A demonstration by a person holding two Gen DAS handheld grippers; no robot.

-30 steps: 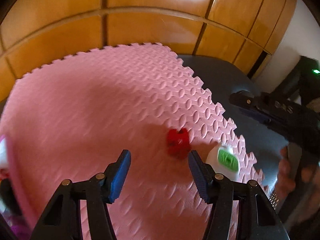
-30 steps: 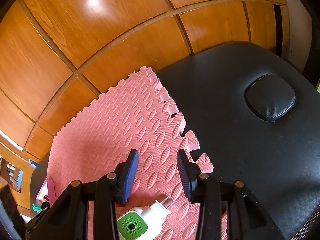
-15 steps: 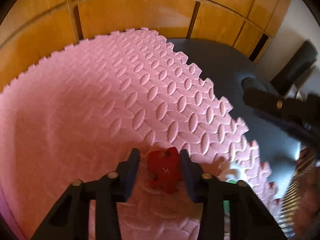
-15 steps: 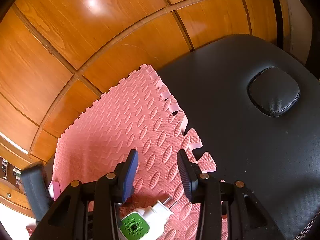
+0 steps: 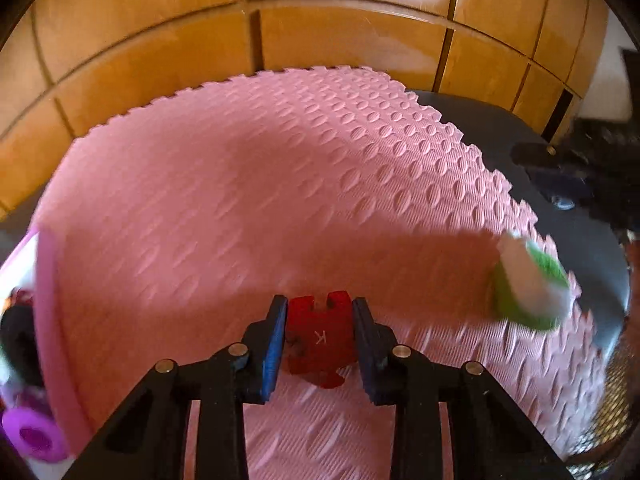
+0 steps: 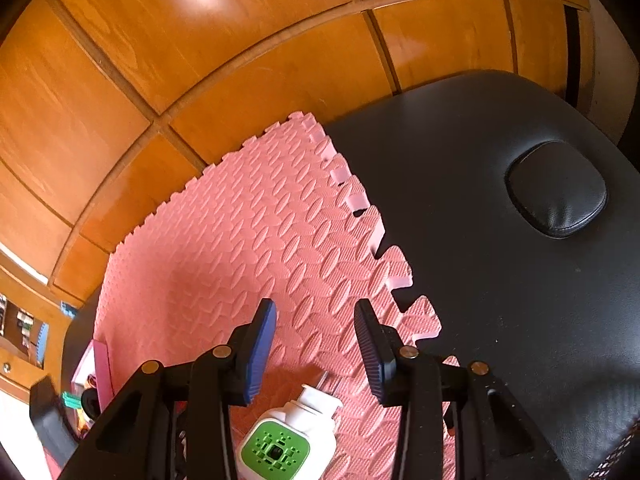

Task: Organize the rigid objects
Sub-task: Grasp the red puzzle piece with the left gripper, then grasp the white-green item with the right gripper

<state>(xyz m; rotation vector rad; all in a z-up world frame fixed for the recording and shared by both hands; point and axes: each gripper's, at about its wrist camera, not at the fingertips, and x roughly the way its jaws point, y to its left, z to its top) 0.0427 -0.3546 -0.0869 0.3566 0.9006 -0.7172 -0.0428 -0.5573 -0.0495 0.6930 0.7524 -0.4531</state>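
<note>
Item: red block [image 5: 320, 338], a notched plastic piece marked with a letter K. Location: on the pink mat [image 5: 248, 208], at 6 o'clock in the left wrist view, between the blue pads [image 5: 272, 350] of the left gripper [image 5: 320, 344].

Change: a second ago the left jaws stood wide with the block ahead of them and clear; they have since come down over it and closed in. Both pads now press its sides. Status: gripped, apparently not yet lifted off the mat.

Item: plug [image 6: 286, 436], white body with green face, prongs toward 12 o'clock. Location: on the mat at 6 o'clock in the right wrist view, below and behind the right gripper [image 6: 316, 344]. In the left view it sits at 3 o'clock, blurred.

Right gripper: jaws part open, nothing between them, placed much as a second ago.

Item: pink bin [image 5: 46, 320] at 8 o'clock in the left view, holding mixed small things, among them a purple ring [image 5: 34, 434].

Assessment: the block is secured; the likely next step is carrying it to the bin. The plug remains to be sorted.
</note>
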